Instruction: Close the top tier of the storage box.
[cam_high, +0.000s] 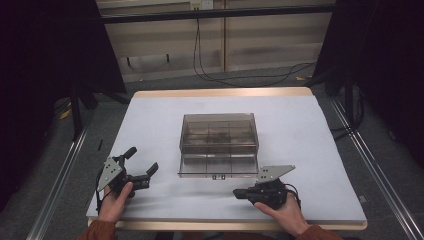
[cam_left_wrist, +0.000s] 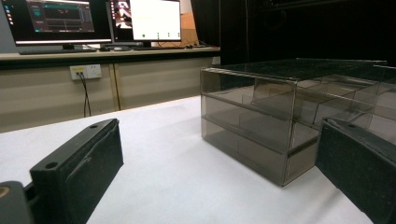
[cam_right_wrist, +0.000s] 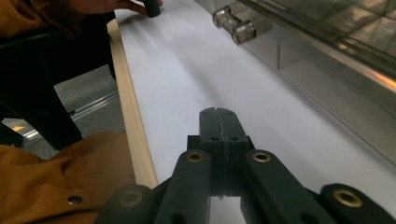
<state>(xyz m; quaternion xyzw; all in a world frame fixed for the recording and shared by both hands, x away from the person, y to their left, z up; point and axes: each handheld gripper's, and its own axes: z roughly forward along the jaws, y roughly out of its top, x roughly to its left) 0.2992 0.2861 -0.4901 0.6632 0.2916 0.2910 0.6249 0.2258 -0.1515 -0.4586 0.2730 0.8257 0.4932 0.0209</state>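
A smoky clear plastic compartment box (cam_high: 218, 142) stands in the middle of the white table (cam_high: 150, 120), its lid down and its clasp (cam_high: 217, 177) facing the person. My left gripper (cam_high: 142, 161) rests at the front left, open, with nothing between its fingers; the box (cam_left_wrist: 280, 116) lies ahead of it to the right. My right gripper (cam_high: 239, 194) rests at the front right, just in front of the box, jaws pressed together and empty, pointing left. In the right gripper view the shut gripper (cam_right_wrist: 218, 113) lies flat on the table beside the box's clasp (cam_right_wrist: 235, 25).
The table's wooden front edge (cam_right_wrist: 133, 126) runs close to my right gripper. An orange sleeve (cam_right_wrist: 56, 182) is at the lower left of that view. Beyond the table stand a desk with monitors (cam_left_wrist: 93, 21), a wall socket and trailing cables (cam_high: 240, 75). Metal rails flank the table.
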